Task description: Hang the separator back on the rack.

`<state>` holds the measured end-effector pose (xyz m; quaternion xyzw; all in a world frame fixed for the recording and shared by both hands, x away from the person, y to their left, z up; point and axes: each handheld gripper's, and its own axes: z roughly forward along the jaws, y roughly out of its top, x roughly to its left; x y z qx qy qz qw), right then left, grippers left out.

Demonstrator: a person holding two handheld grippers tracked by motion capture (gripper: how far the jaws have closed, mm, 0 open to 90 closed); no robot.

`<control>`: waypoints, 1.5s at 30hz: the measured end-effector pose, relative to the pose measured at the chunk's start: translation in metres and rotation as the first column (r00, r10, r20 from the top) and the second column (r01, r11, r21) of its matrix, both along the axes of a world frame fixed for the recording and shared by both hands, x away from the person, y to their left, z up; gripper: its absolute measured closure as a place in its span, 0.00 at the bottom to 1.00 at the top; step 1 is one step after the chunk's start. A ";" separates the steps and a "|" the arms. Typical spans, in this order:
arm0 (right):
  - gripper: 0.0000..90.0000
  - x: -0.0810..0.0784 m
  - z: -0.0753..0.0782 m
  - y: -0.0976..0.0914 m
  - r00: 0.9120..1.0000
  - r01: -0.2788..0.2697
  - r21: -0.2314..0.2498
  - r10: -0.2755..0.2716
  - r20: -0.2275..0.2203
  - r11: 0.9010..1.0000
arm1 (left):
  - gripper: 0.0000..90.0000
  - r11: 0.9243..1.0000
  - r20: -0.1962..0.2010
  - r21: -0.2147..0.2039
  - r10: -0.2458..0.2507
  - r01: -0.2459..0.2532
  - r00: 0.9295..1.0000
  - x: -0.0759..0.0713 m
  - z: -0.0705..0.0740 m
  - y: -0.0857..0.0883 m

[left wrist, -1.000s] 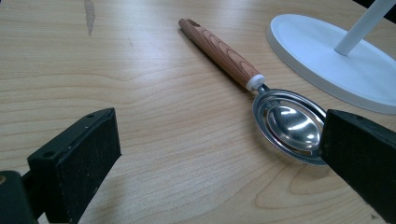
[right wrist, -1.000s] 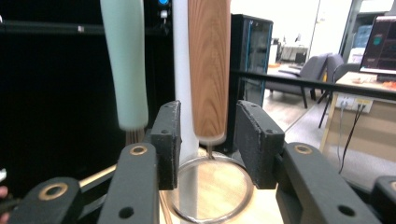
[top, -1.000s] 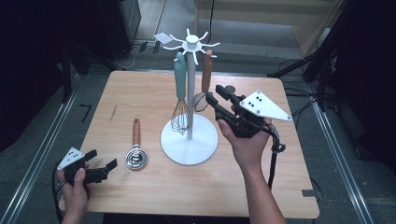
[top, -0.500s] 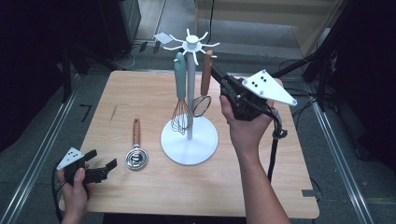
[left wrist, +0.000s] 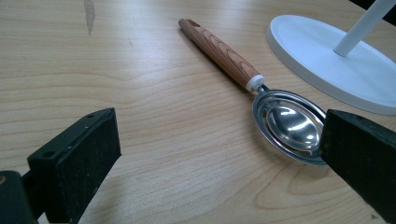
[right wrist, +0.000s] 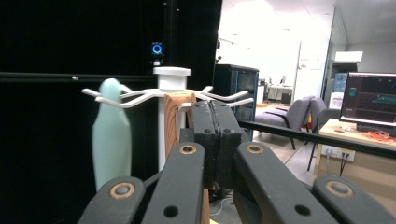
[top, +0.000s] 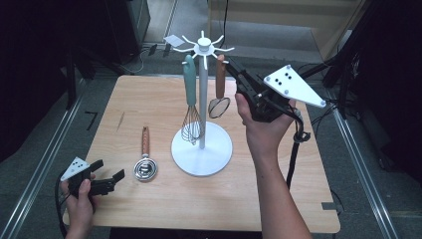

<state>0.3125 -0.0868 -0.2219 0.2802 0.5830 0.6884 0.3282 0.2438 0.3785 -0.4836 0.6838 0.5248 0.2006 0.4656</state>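
Observation:
A white hook stand [top: 201,149] rises mid-table. From its hooks hang a whisk with a teal handle [top: 189,84] and a small wooden-handled strainer [top: 219,84]. My right gripper [top: 233,65] is raised beside the top of the strainer's handle, jaws pressed together with nothing between them. In the right gripper view the wooden handle [right wrist: 175,116] sits just behind the shut right gripper [right wrist: 217,112], with the teal handle [right wrist: 111,130] to its left. My left gripper [top: 108,170] rests open at the front left, facing a wooden-handled metal scoop [left wrist: 261,93] that lies flat on the table.
The scoop [top: 145,159] lies left of the stand's round base [left wrist: 336,60]. The wooden table [top: 298,199] has bare surface at the front and right. Dark equipment and cables surround the table; metal rails run along both sides.
My right gripper has risen and moved in toward the top of the hanging strainer's handle. The left gripper has stayed where it was.

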 end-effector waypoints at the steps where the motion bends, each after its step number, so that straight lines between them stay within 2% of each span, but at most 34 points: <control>1: 1.00 -0.001 0.000 0.001 1.000 -0.005 -0.002 0.005 0.002 1.000 | 0.00 1.000 0.000 0.000 0.000 0.000 1.000 0.000 0.000 0.000; 14: 1.00 -0.020 -0.003 0.022 0.998 -0.053 -0.051 0.055 0.030 0.997 | 0.00 1.000 0.000 0.004 0.001 -0.001 1.000 0.000 0.000 0.000; 35: 1.00 -0.026 0.001 0.040 0.995 -0.083 -0.090 0.088 0.049 0.992 | 0.00 1.000 -0.003 0.010 0.003 -0.003 1.000 0.000 0.000 0.000; 42: 1.00 -0.026 -0.002 0.035 0.995 -0.077 -0.081 0.082 0.051 0.994 | 0.00 1.000 -0.003 0.008 0.005 -0.005 1.000 0.000 0.000 0.000; 45: 1.00 -0.026 -0.006 0.031 0.997 -0.066 -0.084 0.070 0.038 0.994 | 0.00 1.000 -0.003 0.010 0.008 -0.008 1.000 0.000 0.000 -0.001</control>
